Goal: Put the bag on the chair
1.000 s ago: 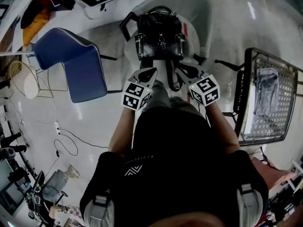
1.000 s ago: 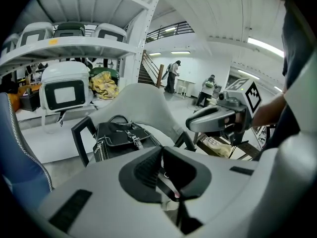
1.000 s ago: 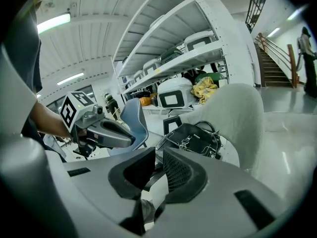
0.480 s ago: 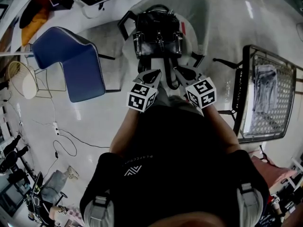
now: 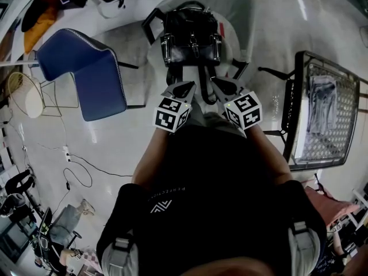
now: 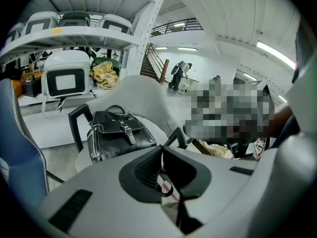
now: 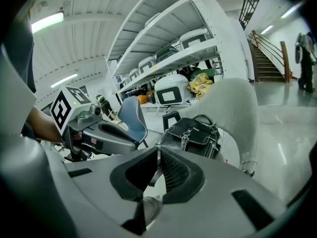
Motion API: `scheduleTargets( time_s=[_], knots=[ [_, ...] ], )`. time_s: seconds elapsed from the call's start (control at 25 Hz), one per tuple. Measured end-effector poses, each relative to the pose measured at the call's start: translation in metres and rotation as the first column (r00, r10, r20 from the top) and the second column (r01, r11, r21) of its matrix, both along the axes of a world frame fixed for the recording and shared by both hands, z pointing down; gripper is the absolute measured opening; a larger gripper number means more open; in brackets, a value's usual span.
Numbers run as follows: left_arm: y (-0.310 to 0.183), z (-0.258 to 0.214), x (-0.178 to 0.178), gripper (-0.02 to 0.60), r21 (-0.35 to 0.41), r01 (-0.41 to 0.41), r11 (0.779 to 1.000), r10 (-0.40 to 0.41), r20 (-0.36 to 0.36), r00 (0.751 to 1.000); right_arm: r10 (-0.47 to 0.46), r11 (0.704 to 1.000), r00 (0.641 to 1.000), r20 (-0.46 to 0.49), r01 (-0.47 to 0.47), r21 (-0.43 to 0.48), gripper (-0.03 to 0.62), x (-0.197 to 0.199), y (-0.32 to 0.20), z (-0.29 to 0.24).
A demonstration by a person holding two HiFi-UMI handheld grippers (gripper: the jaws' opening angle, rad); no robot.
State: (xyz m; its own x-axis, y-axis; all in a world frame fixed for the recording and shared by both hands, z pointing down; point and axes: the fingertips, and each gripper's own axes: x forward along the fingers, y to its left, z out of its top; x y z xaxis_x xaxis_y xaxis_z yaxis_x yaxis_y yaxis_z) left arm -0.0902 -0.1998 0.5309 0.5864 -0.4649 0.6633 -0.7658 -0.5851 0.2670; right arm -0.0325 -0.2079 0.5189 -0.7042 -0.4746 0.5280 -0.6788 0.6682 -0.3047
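A black leather bag (image 5: 191,36) with two buckled straps sits upright on the seat of a white chair (image 5: 238,27). Its dark shoulder strap (image 5: 213,96) trails off the seat's front edge, between my two grippers. My left gripper (image 5: 185,86) hovers just below the bag's left side, its jaws shut. My right gripper (image 5: 217,84), level with it on the other side, is shut as well. Each gripper view shows closed tips, the left gripper (image 6: 161,149) and the right gripper (image 7: 158,151), with nothing visibly pinched. The bag (image 6: 119,133) (image 7: 193,133) rests beyond them.
A blue chair (image 5: 92,79) stands to the left of the white one. A black metal mesh frame (image 5: 328,114) with a grey cloth on it is at the right. Cables (image 5: 75,171) lie on the floor. Shelves (image 6: 74,33) holding white chairs line the far wall.
The two grippers have drawn slightly closer together in front of the seat, the left one shifting right. The bag keeps its place on the chair.
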Motion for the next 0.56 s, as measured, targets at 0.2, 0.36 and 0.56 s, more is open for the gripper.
scheduleTargets(
  time_s=[0.2,0.36,0.56],
  knots=[
    [0.0047,0.0045,-0.0027,0.018,-0.019,-0.008,1.000,0.008,0.015,1.000,0.025,1.000,1.000,-0.008,-0.025,-0.003,0.048,0.0040,-0.0005,0.0021],
    [0.0033,0.0069,-0.0026,0.018,-0.027,-0.010,1.000,0.010,0.024,1.000,0.028,1.000,1.000,-0.007,-0.028,-0.011,0.048,0.0058,-0.0023,0.0039],
    [0.0032,0.0072,-0.0027,0.018,-0.025,-0.013,1.000,0.013,0.031,0.999,0.014,1.000,1.000,-0.008,-0.015,-0.015,0.048,0.0033,0.0005,0.0055]
  ],
)
